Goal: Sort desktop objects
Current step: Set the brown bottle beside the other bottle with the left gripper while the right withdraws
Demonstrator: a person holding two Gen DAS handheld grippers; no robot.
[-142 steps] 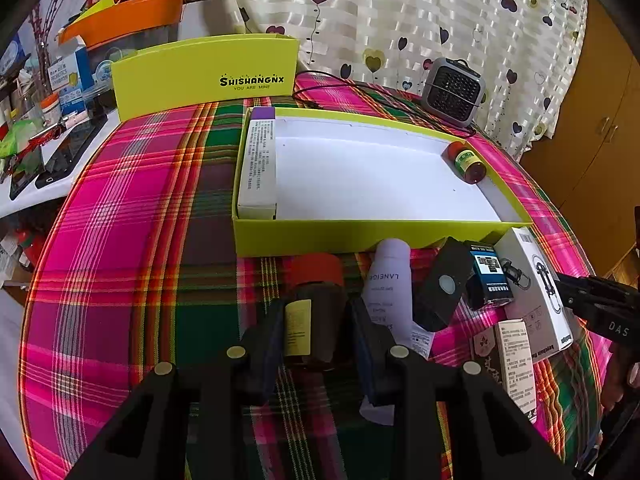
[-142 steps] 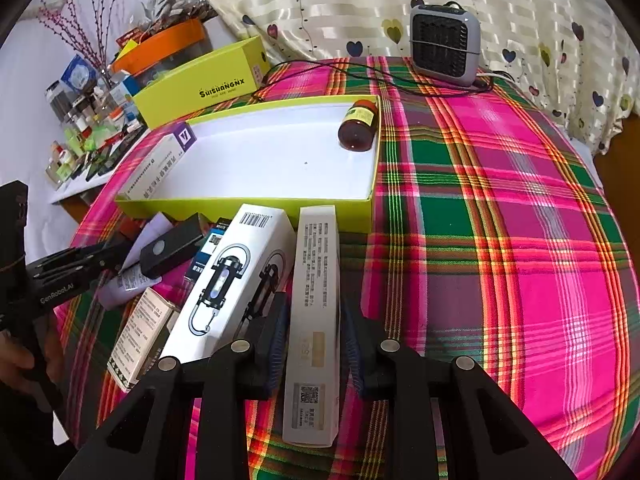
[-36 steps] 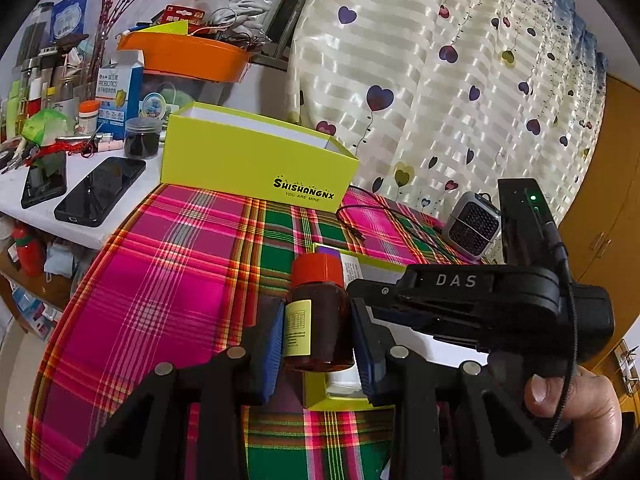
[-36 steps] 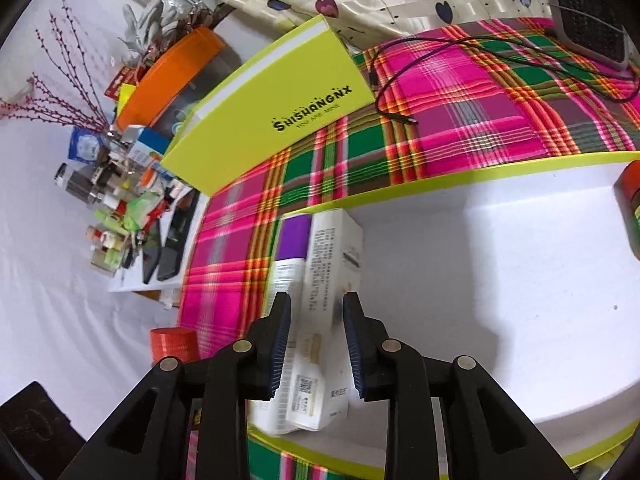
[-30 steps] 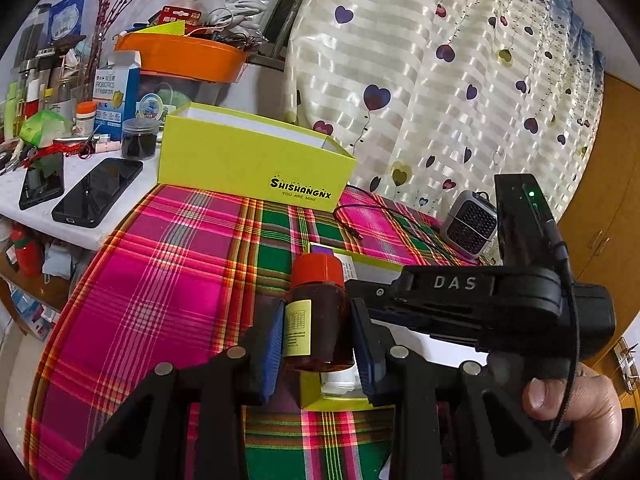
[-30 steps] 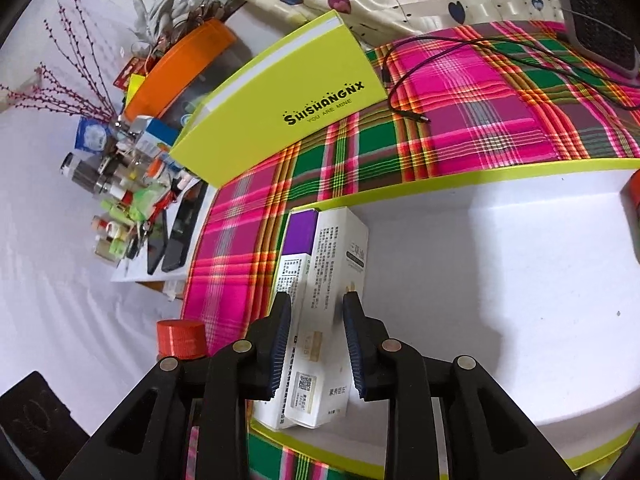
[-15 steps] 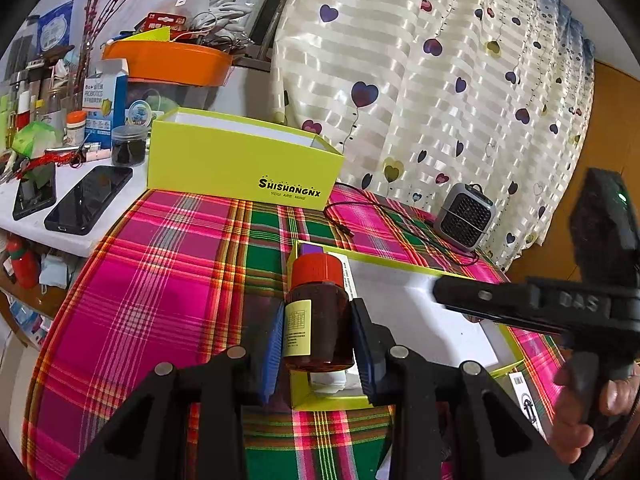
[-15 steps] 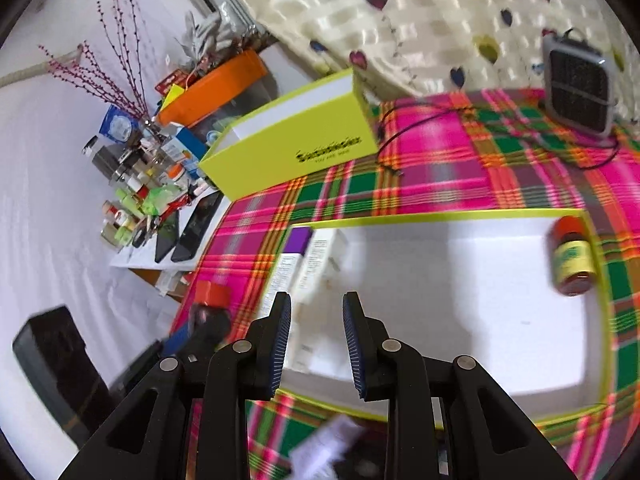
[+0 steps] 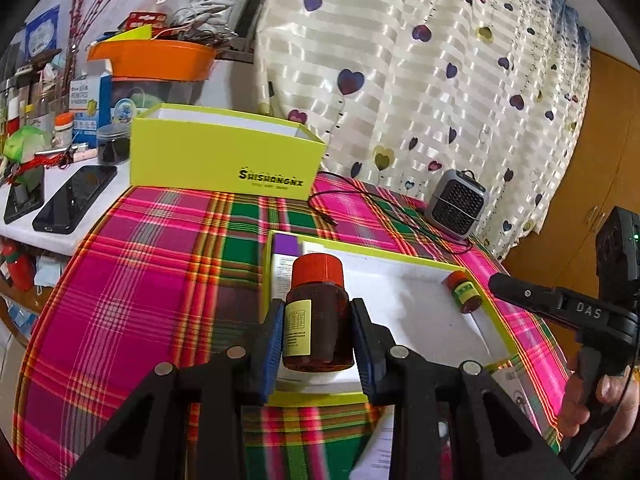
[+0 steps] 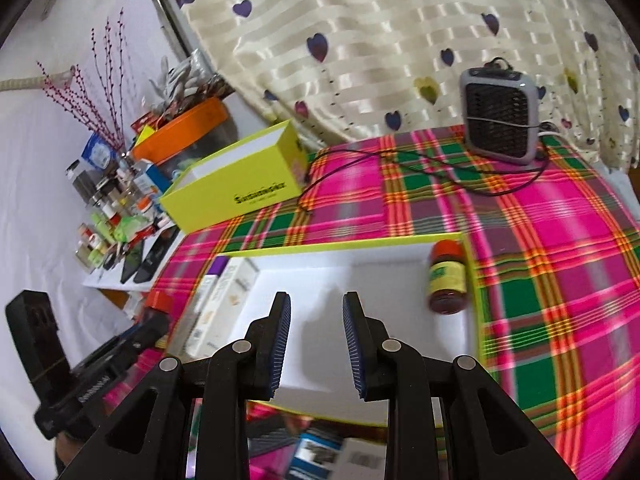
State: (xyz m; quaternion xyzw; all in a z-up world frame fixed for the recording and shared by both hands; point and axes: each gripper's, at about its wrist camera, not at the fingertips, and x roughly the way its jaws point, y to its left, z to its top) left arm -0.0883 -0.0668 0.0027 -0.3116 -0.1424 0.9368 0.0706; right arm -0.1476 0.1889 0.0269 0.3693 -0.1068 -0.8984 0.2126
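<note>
1. My left gripper (image 9: 318, 332) is clamped on a brown bottle (image 9: 318, 332) with a red cap and a yellow label: one blue pad presses each side of the bottle's body, and the bottle stands upright between them with the cap above the pad tips.
2. The bottle I carry hangs over the near left corner of the yellow tray (image 9: 498, 334), in front of the purple-topped box (image 9: 285, 248) that lies along the tray's left wall.
3. My right gripper (image 10: 316, 338) holds nothing; its jaws stand a little apart, with only the tray's white floor (image 10: 320, 280) showing through the gap.
4. That empty gripper hovers above the tray's near part, clear of everything in it.
5. To the left of my right jaws, two long white boxes (image 10: 224, 300) lie side by side against the tray's left wall.
6. To the right of them, a second small brown bottle (image 10: 446, 278) lies on its side at the tray's far right corner, cap pointing away, well apart from my pads.
7. In the left view my right hand (image 9: 600, 396) grips its tool out past the tray's right edge.
8. More boxes lie blurred on the plaid cloth (image 10: 560, 240) below the tray's near rim.
</note>
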